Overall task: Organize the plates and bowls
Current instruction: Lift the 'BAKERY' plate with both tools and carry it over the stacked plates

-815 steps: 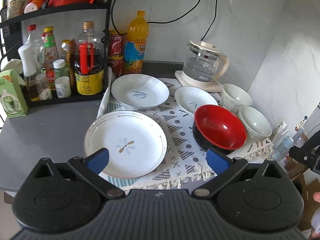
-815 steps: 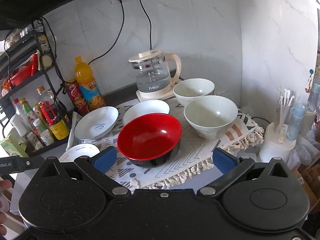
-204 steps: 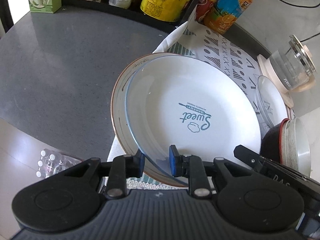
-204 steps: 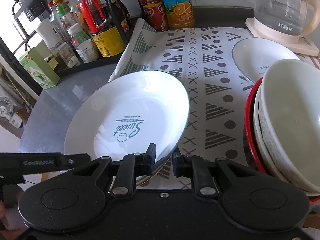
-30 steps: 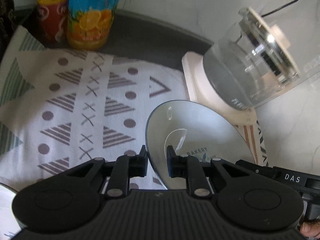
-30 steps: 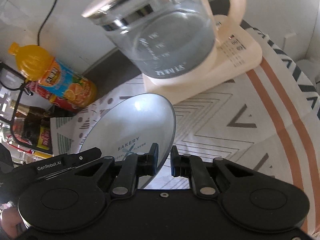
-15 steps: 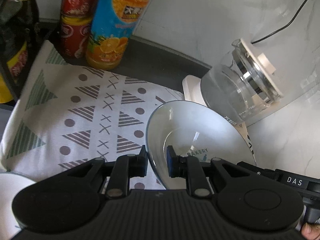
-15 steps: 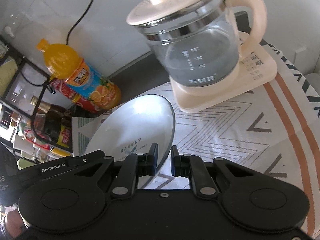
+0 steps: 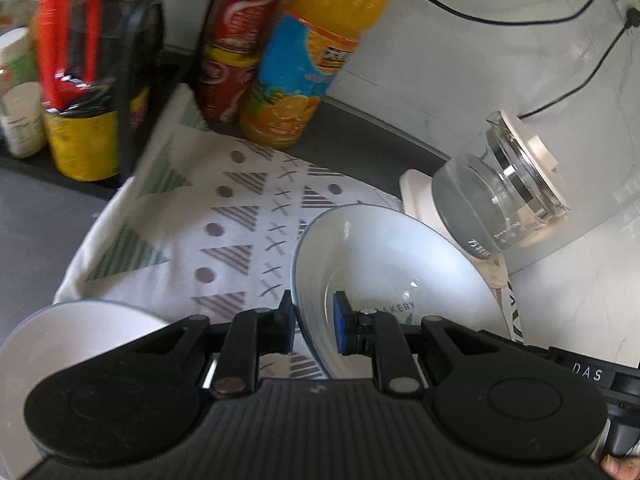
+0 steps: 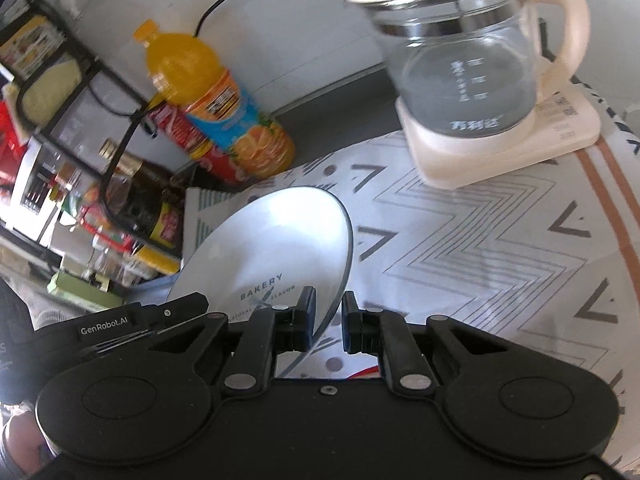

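A small white plate [image 9: 392, 264] printed "BAKERY" is held in the air between both grippers, tilted above the patterned cloth [image 9: 240, 232]. My left gripper [image 9: 314, 326] is shut on its left rim. My right gripper [image 10: 328, 320] is shut on its right rim; the plate [image 10: 276, 248] shows in the right wrist view too. The white rim of the stacked plates [image 9: 72, 328] sits at the lower left of the left wrist view. A red bowl edge [image 10: 366, 372] peeks out under the right gripper.
A glass kettle [image 10: 468, 76] on its cream base [image 10: 520, 148] stands at the back right. An orange juice bottle [image 9: 312, 56], red cans [image 9: 232, 44] and a black rack of condiment bottles [image 9: 80, 76] stand at the back left. Cables hang on the wall.
Both grippers have lifted the small plate and carried it leftward, away from the kettle. The stacked plates have come into the left wrist view at lower left.
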